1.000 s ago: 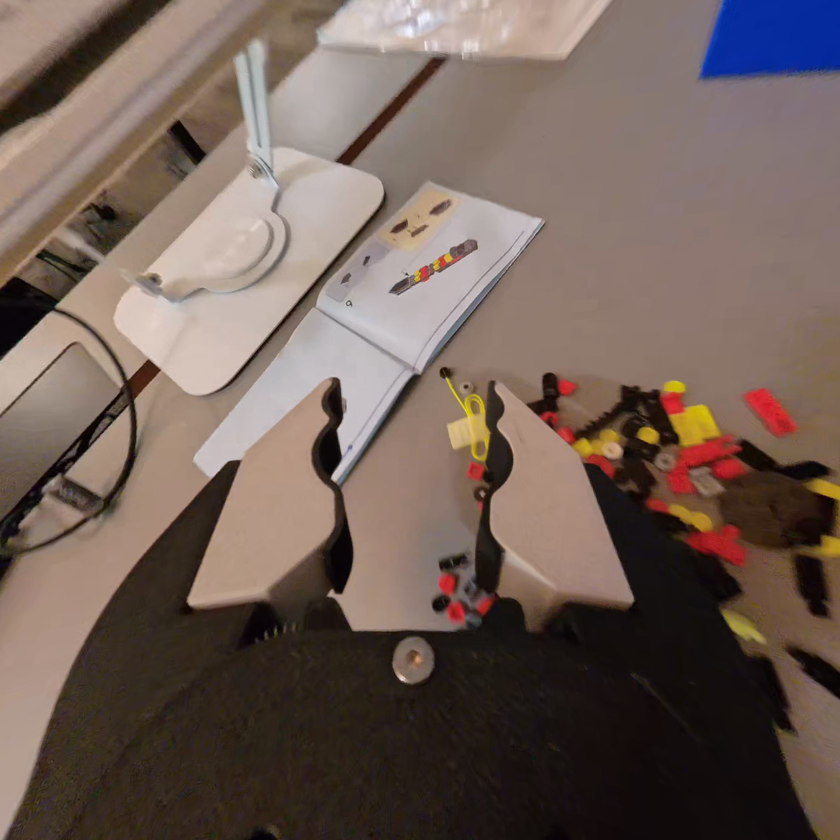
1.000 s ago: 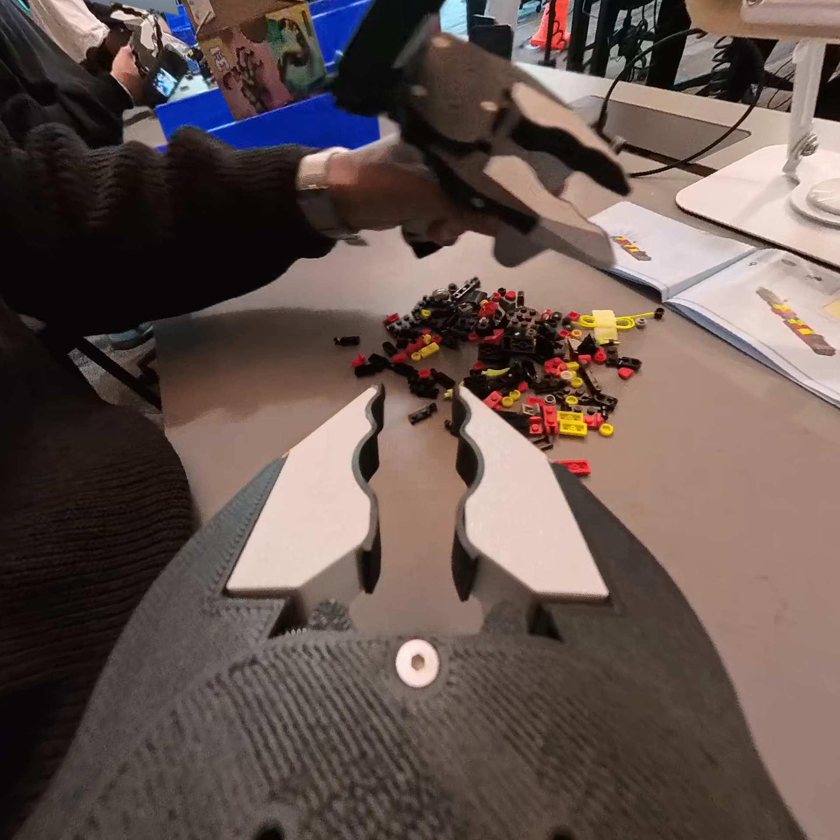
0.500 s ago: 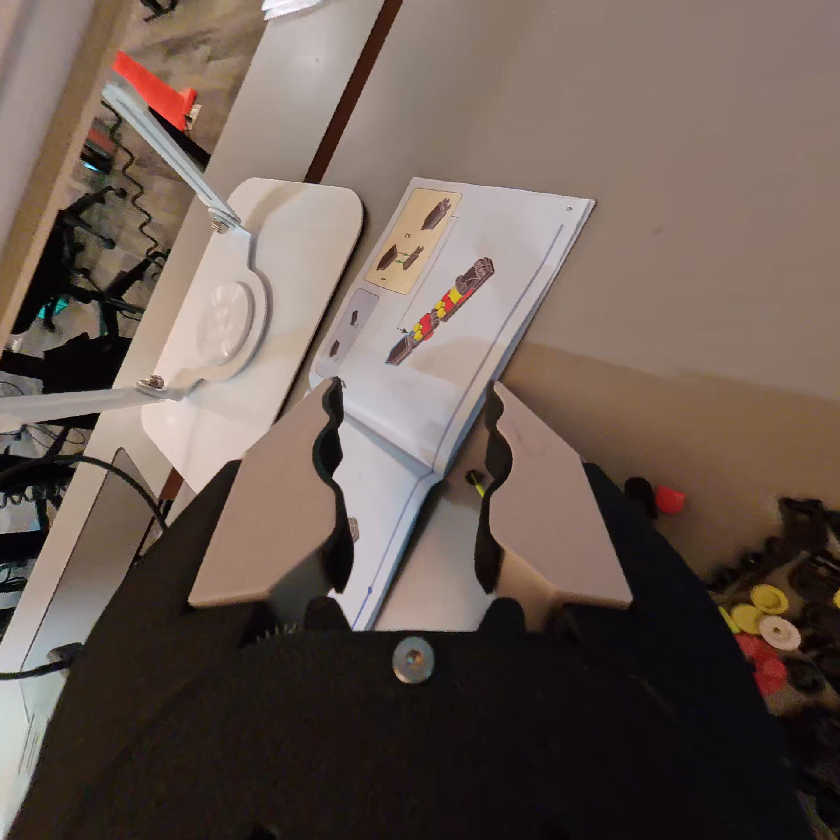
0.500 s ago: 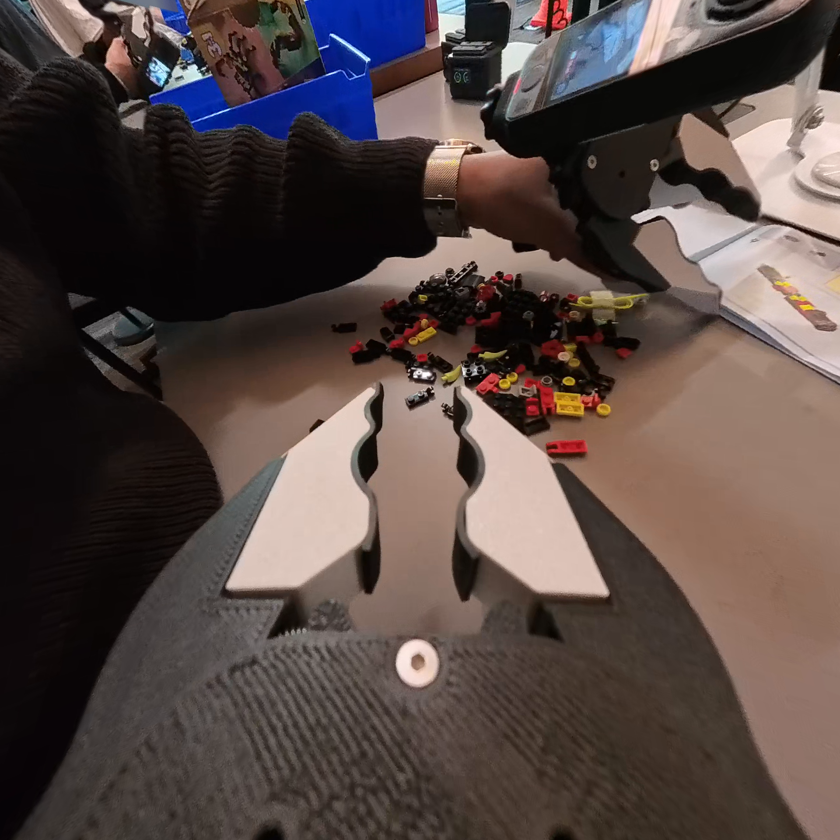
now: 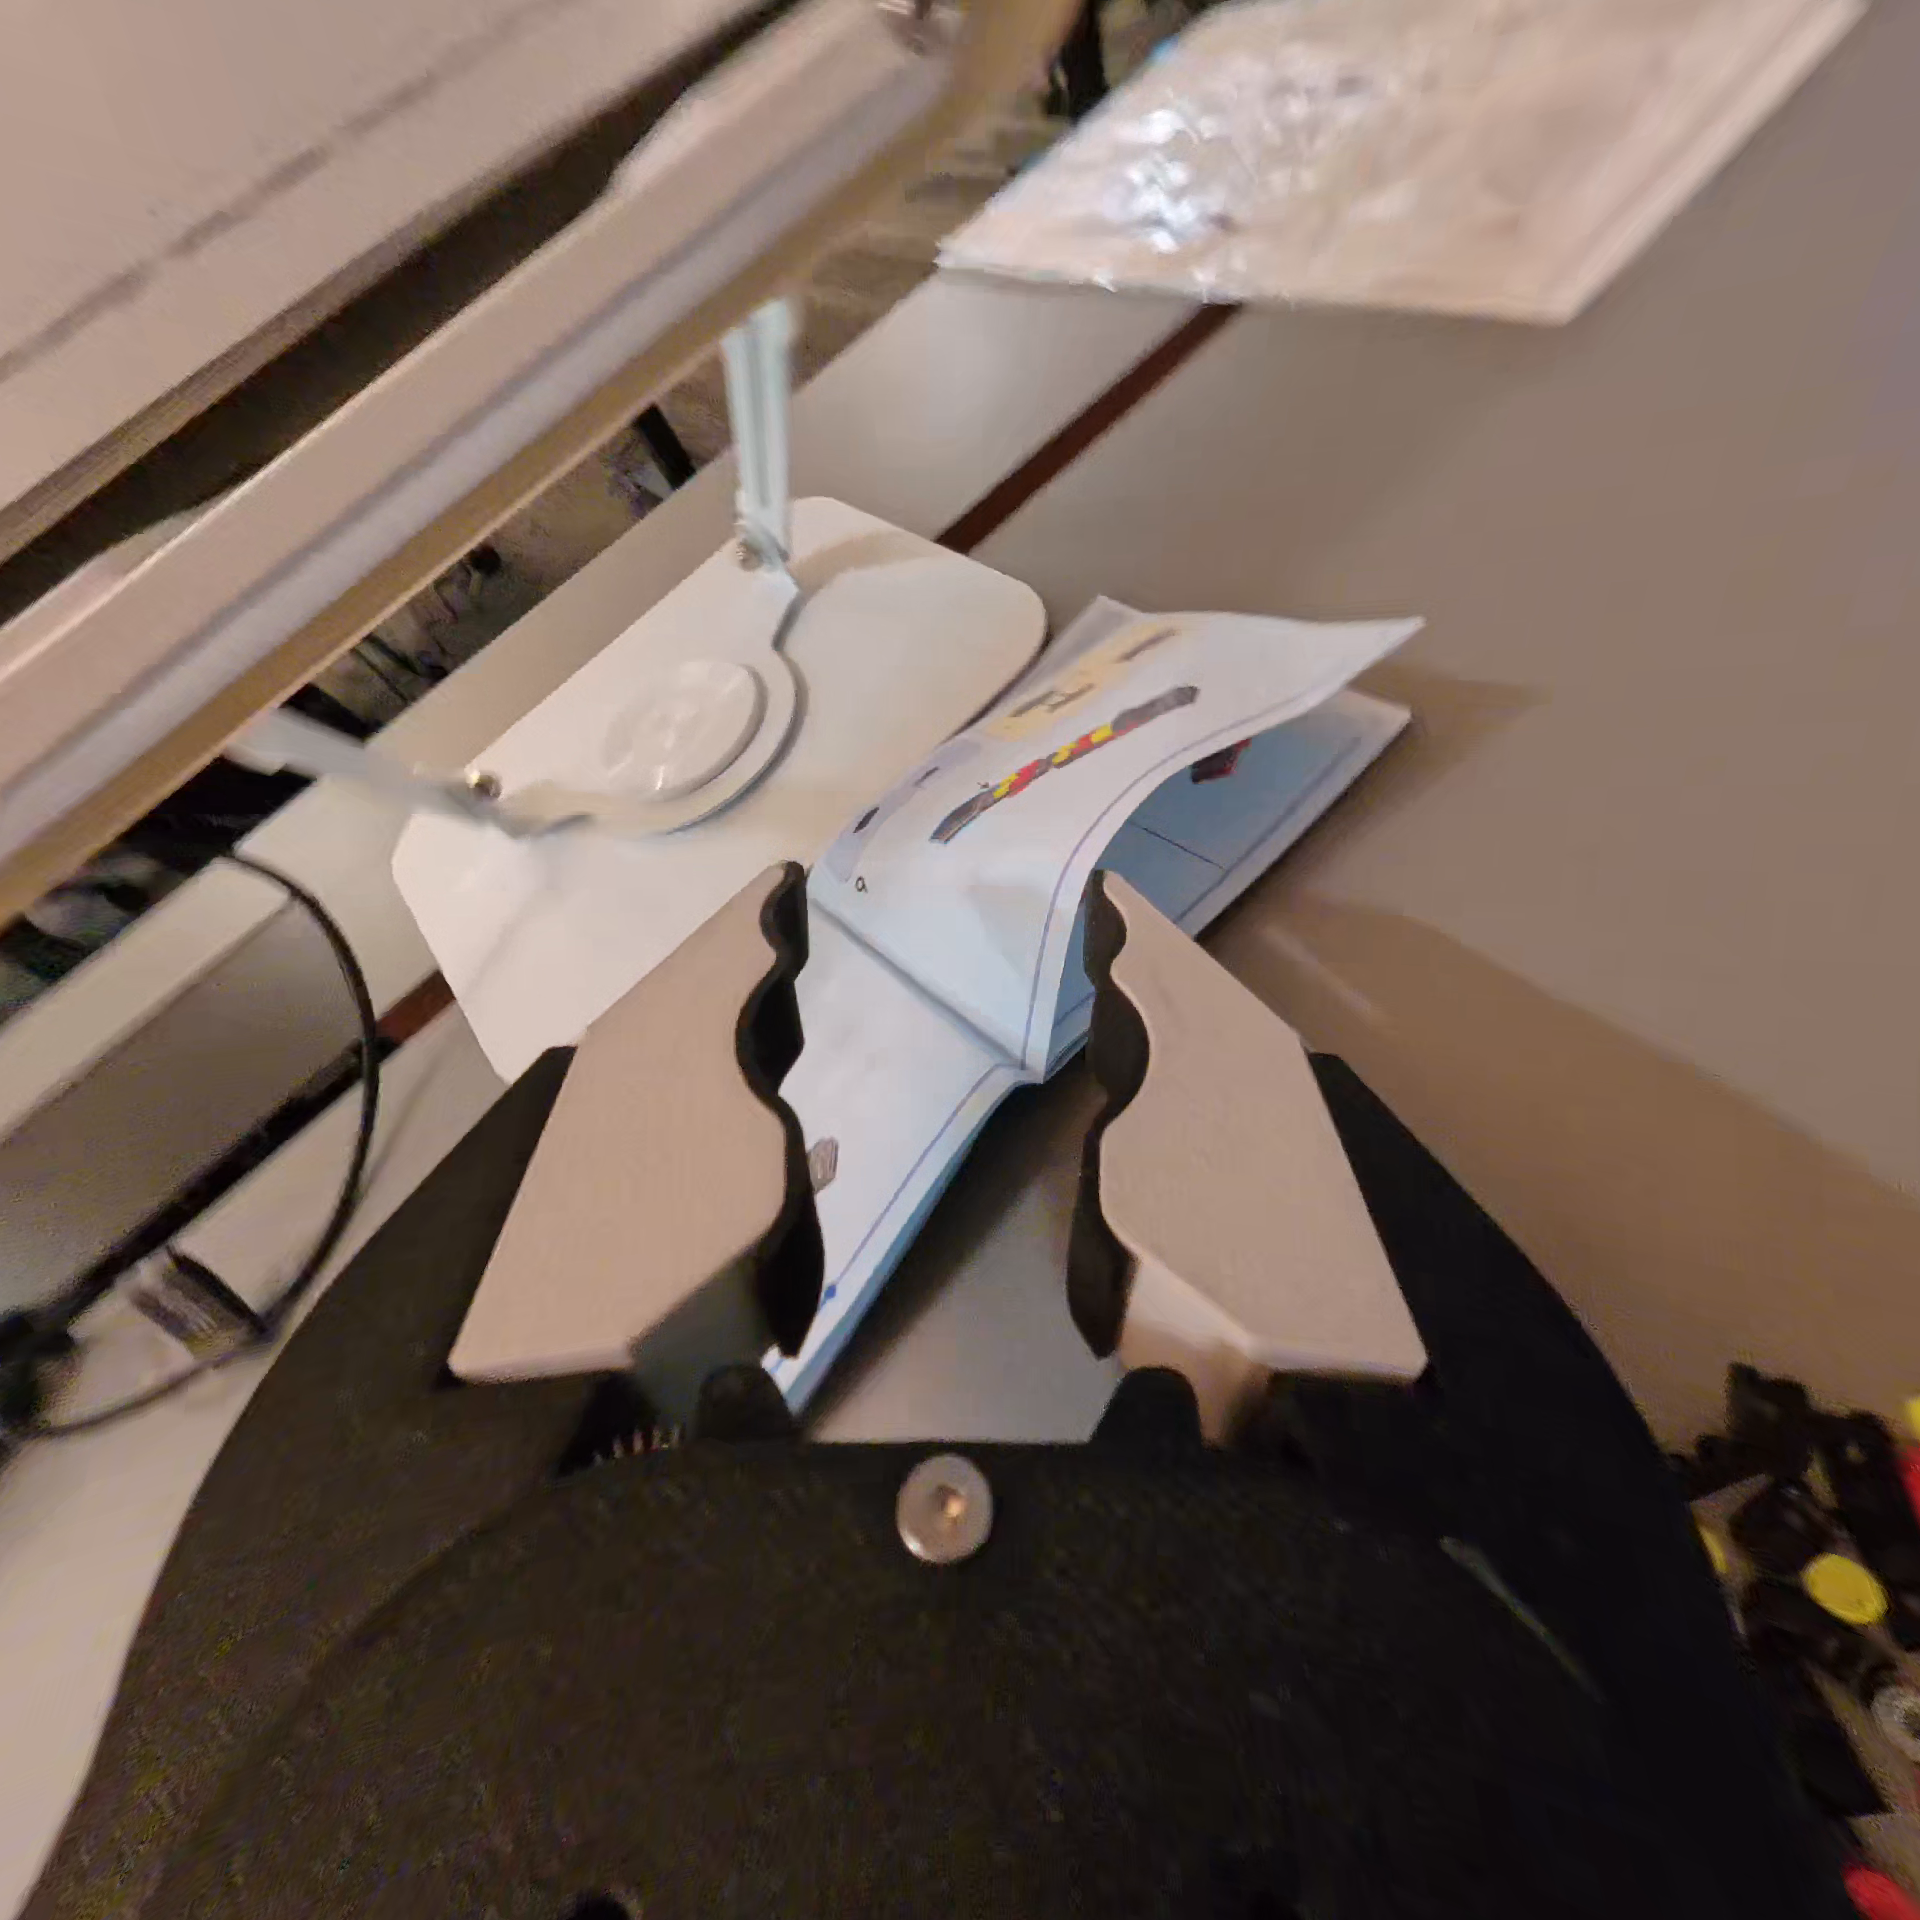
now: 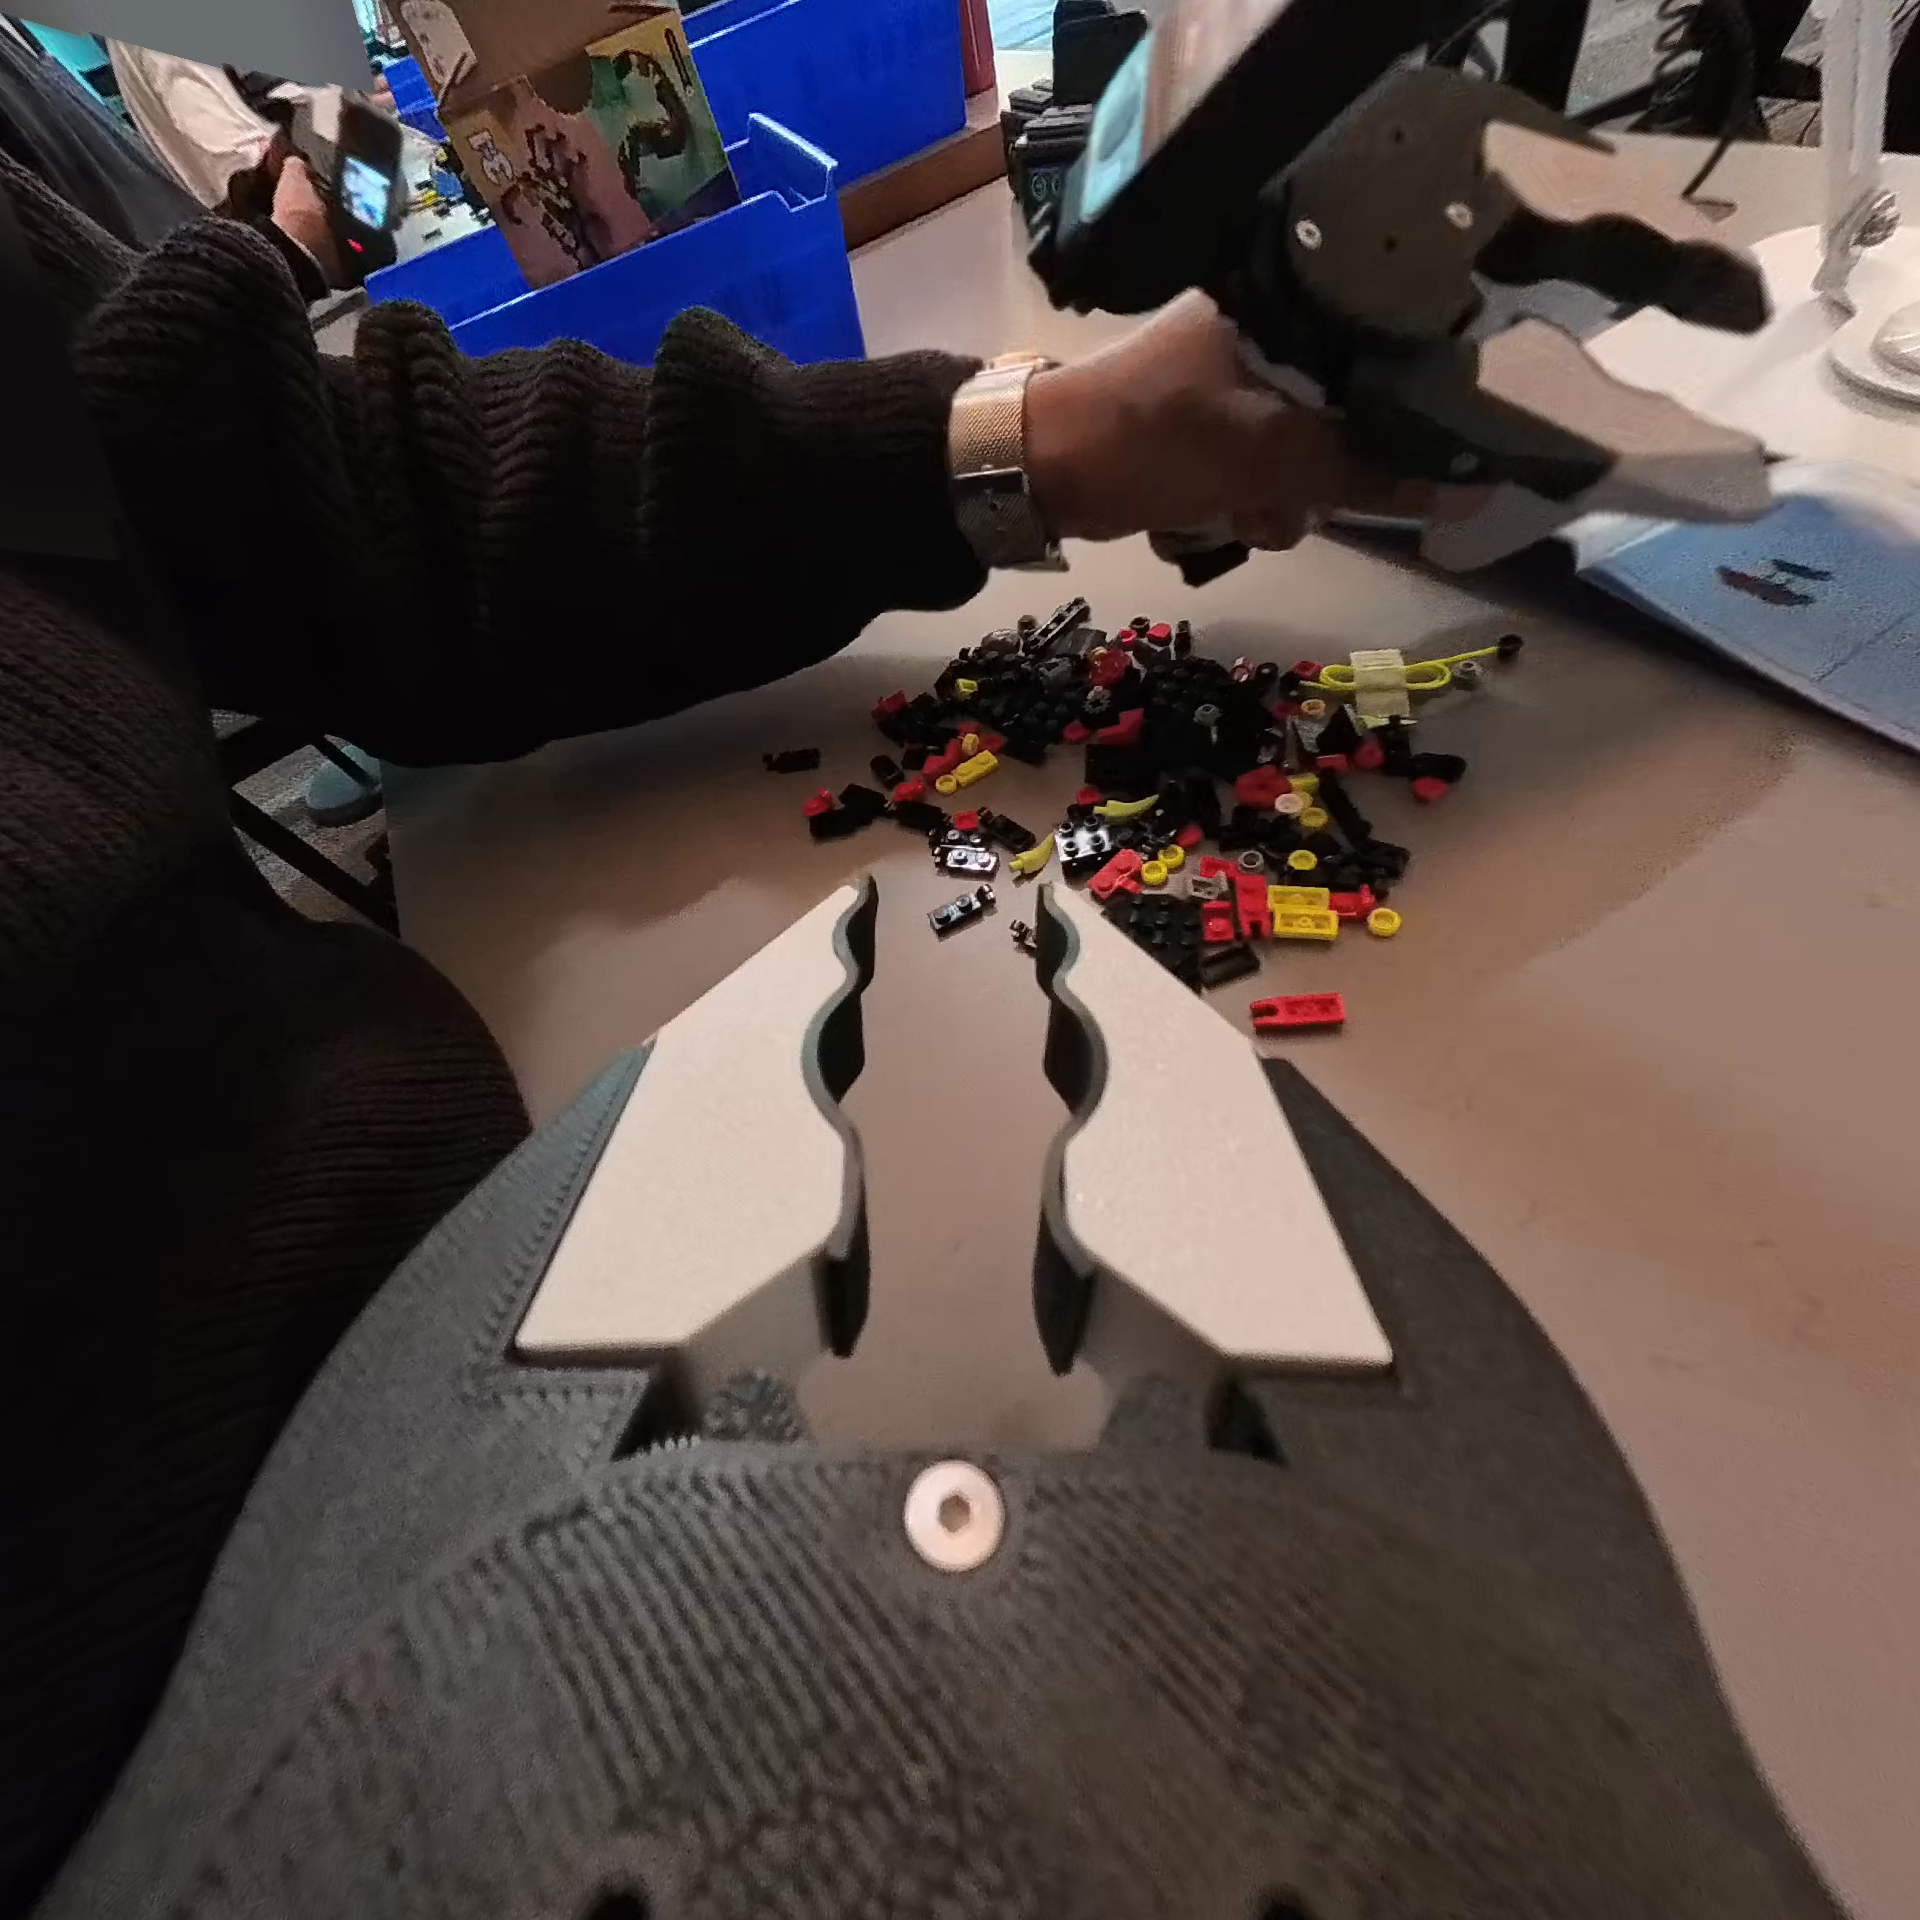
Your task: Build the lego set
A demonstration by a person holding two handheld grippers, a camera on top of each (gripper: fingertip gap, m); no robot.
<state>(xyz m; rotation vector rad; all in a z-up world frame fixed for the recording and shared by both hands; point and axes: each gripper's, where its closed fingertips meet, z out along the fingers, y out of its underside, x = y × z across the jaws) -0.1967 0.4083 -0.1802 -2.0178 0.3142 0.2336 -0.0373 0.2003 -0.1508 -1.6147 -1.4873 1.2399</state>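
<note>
Grey tabletop [image 6: 1621, 1195] fills both wrist views. On it lies a loose heap of small lego pieces [image 6: 1153, 790] in black, red and yellow, with one red plate [image 6: 1297, 1011] lying a little apart on the near side and a pale yellow piece with a thin lime string [image 6: 1392, 670] at the far edge of the heap. No two bricks look joined.

In the right wrist view, the right gripper [image 6: 956, 914] hangs just short of the heap, its two pale fingers parted with bare table between them; it grasps nothing. Beyond the heap, a person's hand [image 6: 1164, 457], with a dark knitted sleeve and a metal watch band, carries the left gripper [image 6: 1662, 384] over the instruction booklet [image 6: 1787, 613], which lies open past the far right side of the heap. A blue bin [image 6: 665, 281] holding a printed cardboard box stands at the far left of the table.

In the left wrist view, the left gripper [image 5: 940, 904] is released too, its fingers spread wide and holding nothing. Between them shows the open booklet [image 5: 1060, 831], one printed page [image 5: 1143, 727] curling up off the page below. Whether a fingertip touches that page I cannot tell. Just beyond the booklet stands a white stand base [image 5: 727, 748] with a thin upright post. A clear plastic bag [image 5: 1382, 145] lies farther back, blurred. A black cable [image 5: 353, 1039] loops at the left edge.
</note>
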